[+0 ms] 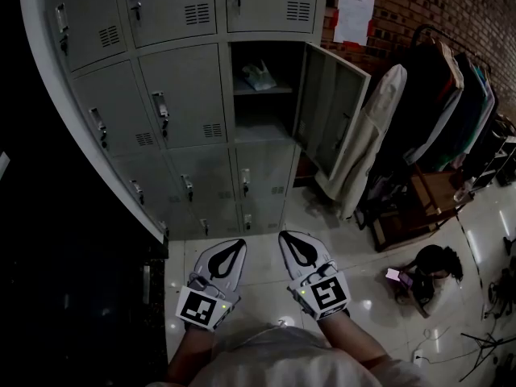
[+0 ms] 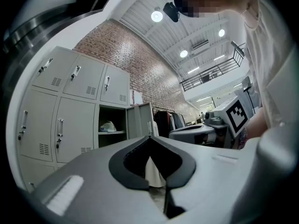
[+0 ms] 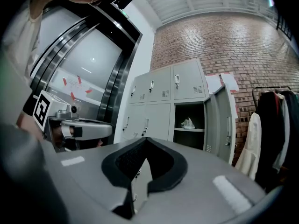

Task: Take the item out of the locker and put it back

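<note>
Left gripper (image 1: 233, 246) and right gripper (image 1: 290, 239) both pressed together, nothing in them, over the shiny tiled floor (image 1: 322, 216). The item (image 1: 258, 76) sits inside the open locker (image 1: 260, 126) at the far side, clothes rack (image 1: 451, 95) and brick wall (image 1: 476, 6) off right

Shelf (image 1: 280, 91) in open locker (image 1: 260, 126), pale crumpled item (image 1: 258, 76) lying on it

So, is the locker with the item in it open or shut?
Open: its door stands swung out to the right, and the pale item shows inside.
</note>
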